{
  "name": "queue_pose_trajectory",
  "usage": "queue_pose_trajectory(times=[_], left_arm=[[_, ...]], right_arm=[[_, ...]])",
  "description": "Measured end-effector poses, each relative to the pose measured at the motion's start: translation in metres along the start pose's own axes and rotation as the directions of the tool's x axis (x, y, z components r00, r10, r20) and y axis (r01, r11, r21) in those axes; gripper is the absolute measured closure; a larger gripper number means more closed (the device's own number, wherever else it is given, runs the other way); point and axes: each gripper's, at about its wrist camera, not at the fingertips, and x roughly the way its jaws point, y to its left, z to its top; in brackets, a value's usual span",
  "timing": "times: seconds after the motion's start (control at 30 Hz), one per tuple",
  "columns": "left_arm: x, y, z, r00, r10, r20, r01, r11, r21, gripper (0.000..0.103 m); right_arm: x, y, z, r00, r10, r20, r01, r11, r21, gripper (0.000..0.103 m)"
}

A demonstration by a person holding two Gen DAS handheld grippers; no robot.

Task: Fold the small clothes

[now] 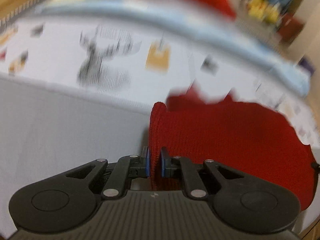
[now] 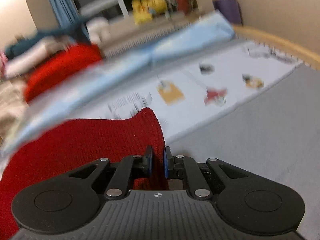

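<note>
A small red knitted garment (image 1: 230,136) hangs between my two grippers above a grey surface. My left gripper (image 1: 155,161) is shut on its left edge, which stands up between the blue pads. My right gripper (image 2: 158,161) is shut on the garment's right edge (image 2: 90,146); the cloth spreads away to the left in that view. Both views are blurred by motion.
A white sheet with printed pictures (image 1: 100,60) lies beyond the grey surface (image 2: 260,130). A light blue folded cloth (image 2: 160,52) lies along its far side. A second red cloth (image 2: 60,66) and other clothes lie behind. A wooden rim (image 2: 280,42) curves at the right.
</note>
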Motion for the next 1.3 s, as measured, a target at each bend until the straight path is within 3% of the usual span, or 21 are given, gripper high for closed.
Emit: queue_pose_trajectory(times=[0.07, 0.13, 0.27, 0.37, 0.47, 0.53, 0.63, 0.73, 0.83, 0.9, 0.97, 1.13, 1.27, 1.3], left_arm=[[0.007, 0.002, -0.001, 1.000, 0.011, -0.017, -0.011, 1.000, -0.009, 0.092], [-0.001, -0.003, 0.003, 0.998, -0.002, 0.057, 0.000, 1.000, 0.026, 0.092], [-0.023, -0.014, 0.010, 0.969, -0.036, 0.245, 0.021, 0.998, 0.061, 0.093], [-0.036, -0.027, 0.016, 0.929, -0.010, 0.369, -0.026, 0.995, 0.092, 0.092], [-0.034, -0.028, 0.026, 0.915, 0.014, 0.402, -0.034, 0.998, 0.044, 0.092], [-0.023, -0.027, 0.029, 0.936, 0.020, 0.351, -0.029, 0.999, 0.020, 0.088], [0.000, -0.018, 0.033, 0.978, -0.008, 0.209, 0.009, 1.000, -0.008, 0.085], [0.011, -0.001, 0.030, 0.994, -0.070, 0.085, 0.076, 0.994, -0.075, 0.060], [0.021, 0.017, 0.019, 0.987, -0.147, -0.070, 0.137, 0.981, -0.139, 0.056], [0.024, 0.024, 0.009, 0.979, -0.147, -0.142, 0.129, 0.983, -0.132, 0.056], [0.026, 0.027, 0.000, 0.969, -0.145, -0.200, 0.126, 0.987, -0.104, 0.056], [0.013, 0.029, -0.015, 0.951, -0.197, -0.238, 0.175, 0.979, -0.108, 0.056], [0.012, 0.014, -0.025, 0.945, -0.168, -0.280, 0.159, 0.986, -0.056, 0.057], [0.012, 0.009, -0.028, 0.942, -0.165, -0.291, 0.161, 0.986, -0.038, 0.063]], right_arm=[[0.022, 0.001, -0.005, 0.994, -0.047, -0.096, 0.046, 0.999, -0.006, 0.093], [0.025, 0.003, -0.003, 0.995, -0.052, -0.090, 0.054, 0.998, 0.022, 0.093], [-0.004, 0.023, 0.011, 0.995, 0.013, 0.103, -0.013, 1.000, -0.004, 0.093], [-0.019, 0.038, 0.021, 0.964, 0.047, 0.261, -0.042, 0.999, -0.027, 0.093], [-0.021, 0.043, 0.028, 0.934, 0.045, 0.354, -0.043, 0.999, -0.013, 0.093], [-0.009, 0.045, 0.031, 0.940, 0.028, 0.339, -0.027, 1.000, -0.008, 0.093], [0.033, 0.040, 0.029, 0.988, -0.025, 0.152, 0.023, 1.000, 0.016, 0.091], [0.057, 0.027, 0.019, 0.998, -0.058, -0.025, 0.059, 0.996, 0.062, 0.085], [0.056, 0.016, 0.014, 0.995, -0.031, -0.096, 0.038, 0.996, 0.081, 0.081], [0.055, 0.008, 0.008, 0.988, -0.029, -0.149, 0.039, 0.997, 0.061, 0.068], [0.048, 0.003, -0.005, 0.975, -0.019, -0.223, 0.033, 0.998, 0.058, 0.066], [0.030, -0.016, -0.027, 0.955, 0.037, -0.296, 0.001, 0.992, 0.130, 0.066], [0.022, -0.023, -0.035, 0.936, 0.084, -0.341, -0.028, 0.986, 0.166, 0.066], [0.020, -0.022, -0.037, 0.933, 0.088, -0.350, -0.032, 0.986, 0.163, 0.066]])
